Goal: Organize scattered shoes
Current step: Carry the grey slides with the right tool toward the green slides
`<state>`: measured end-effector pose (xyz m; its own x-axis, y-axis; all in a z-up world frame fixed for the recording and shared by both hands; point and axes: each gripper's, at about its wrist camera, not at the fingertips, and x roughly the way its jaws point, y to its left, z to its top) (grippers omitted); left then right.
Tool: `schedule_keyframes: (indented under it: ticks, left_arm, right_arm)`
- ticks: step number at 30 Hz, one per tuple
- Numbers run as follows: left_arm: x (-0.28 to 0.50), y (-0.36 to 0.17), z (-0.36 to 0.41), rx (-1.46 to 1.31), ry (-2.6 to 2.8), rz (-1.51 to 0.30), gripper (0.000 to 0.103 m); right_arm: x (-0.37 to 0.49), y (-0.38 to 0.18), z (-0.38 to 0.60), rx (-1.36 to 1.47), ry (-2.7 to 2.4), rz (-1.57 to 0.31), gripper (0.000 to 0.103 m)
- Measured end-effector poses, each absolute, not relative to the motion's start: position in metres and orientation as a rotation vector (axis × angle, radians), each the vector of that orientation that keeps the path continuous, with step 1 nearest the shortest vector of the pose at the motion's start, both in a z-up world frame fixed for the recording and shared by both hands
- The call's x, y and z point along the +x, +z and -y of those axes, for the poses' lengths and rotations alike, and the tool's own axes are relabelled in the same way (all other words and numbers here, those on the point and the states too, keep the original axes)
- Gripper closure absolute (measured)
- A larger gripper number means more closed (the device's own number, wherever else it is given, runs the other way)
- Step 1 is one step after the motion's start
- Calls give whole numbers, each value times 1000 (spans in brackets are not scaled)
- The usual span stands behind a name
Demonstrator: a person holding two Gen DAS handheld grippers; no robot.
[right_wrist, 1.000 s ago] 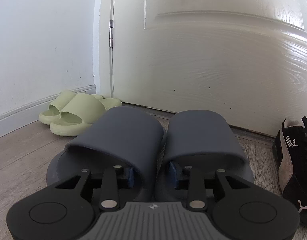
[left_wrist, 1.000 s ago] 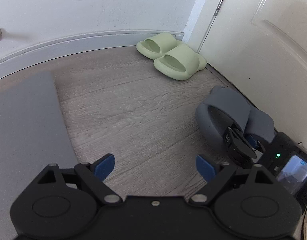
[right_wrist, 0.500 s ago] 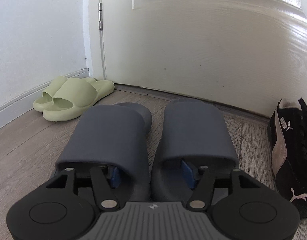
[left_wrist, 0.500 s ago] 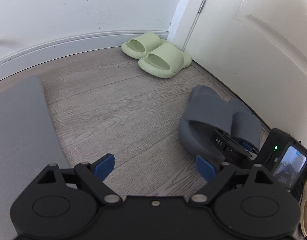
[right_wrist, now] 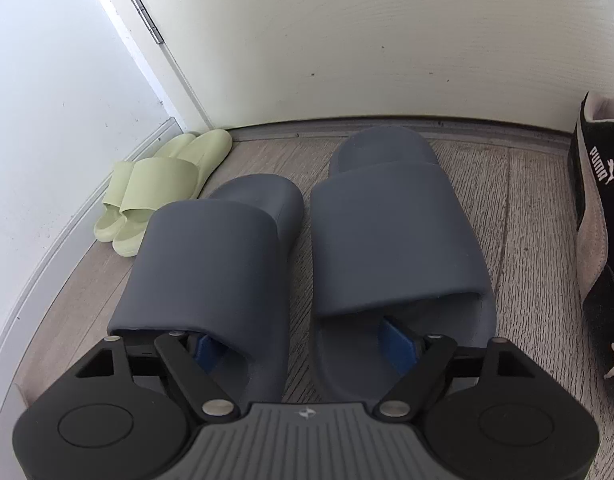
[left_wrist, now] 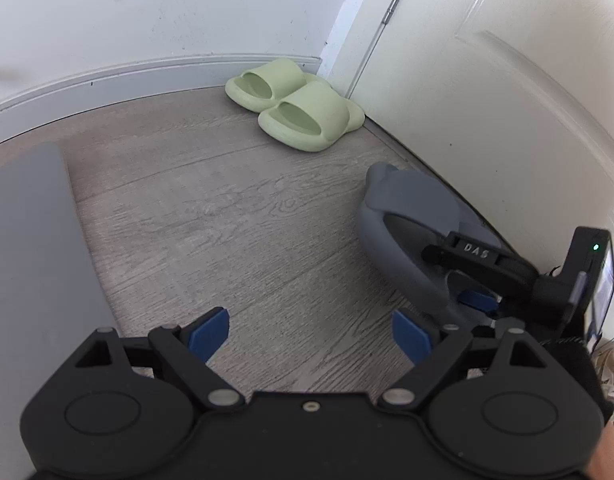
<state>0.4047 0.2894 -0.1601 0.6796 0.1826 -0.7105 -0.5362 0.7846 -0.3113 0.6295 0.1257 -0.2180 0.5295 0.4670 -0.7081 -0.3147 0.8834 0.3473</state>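
Note:
Two dark grey slides, a left one (right_wrist: 211, 256) and a right one (right_wrist: 391, 232), lie side by side on the wood floor with their toes toward the white door (right_wrist: 387, 40). My right gripper (right_wrist: 303, 346) is open wide behind them, one blue pad under each strap. In the left wrist view the same slides (left_wrist: 403, 208) lie at the right by the door, with the right gripper (left_wrist: 463, 274) in their openings. My left gripper (left_wrist: 310, 332) hangs open over bare floor and holds nothing. A pale green pair of slides (left_wrist: 295, 106) sits paired in the corner.
A black Puma sneaker (right_wrist: 599, 208) lies just right of the grey slides, against the door. The green slides (right_wrist: 159, 188) lie to their left by the baseboard. A grey mat (left_wrist: 27, 260) covers the floor at far left. Part of a white sneaker (left_wrist: 611, 364) shows at the right edge.
My right gripper has gone from shut on the inner sides of both grey slides to wide open. The slides now rest on the floor. The left gripper stayed open and shifted slightly.

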Motion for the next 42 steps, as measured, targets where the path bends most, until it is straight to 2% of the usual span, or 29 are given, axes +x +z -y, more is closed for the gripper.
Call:
schedule_keyframes:
  ticks: [1, 6, 15, 29, 35, 36, 42]
  left_arm:
    - [409, -162, -289, -526, 426, -723, 14]
    - [434, -165, -281, -527, 329, -700, 14]
    - [471, -180, -259, -369, 347, -743, 14]
    - [483, -203, -254, -291, 361, -825, 16]
    - [489, -207, -250, -268, 329, -830, 17]
    - [491, -209, -249, -243, 347, -839, 21]
    - [492, -208, -259, -271, 362, -851, 26]
  right_arm:
    - [628, -218, -126, 162, 458, -894, 13]
    - [623, -219, -119, 158, 453, -876, 13]
    - [620, -221, -122, 91, 475, -850, 13]
    - [601, -217, -121, -122, 547, -835, 13]
    - [610, -211, -104, -103, 626, -959, 12]
    - [612, -210, -102, -99, 655, -994, 12]
    - [620, -200, -96, -74, 709, -1103, 11]
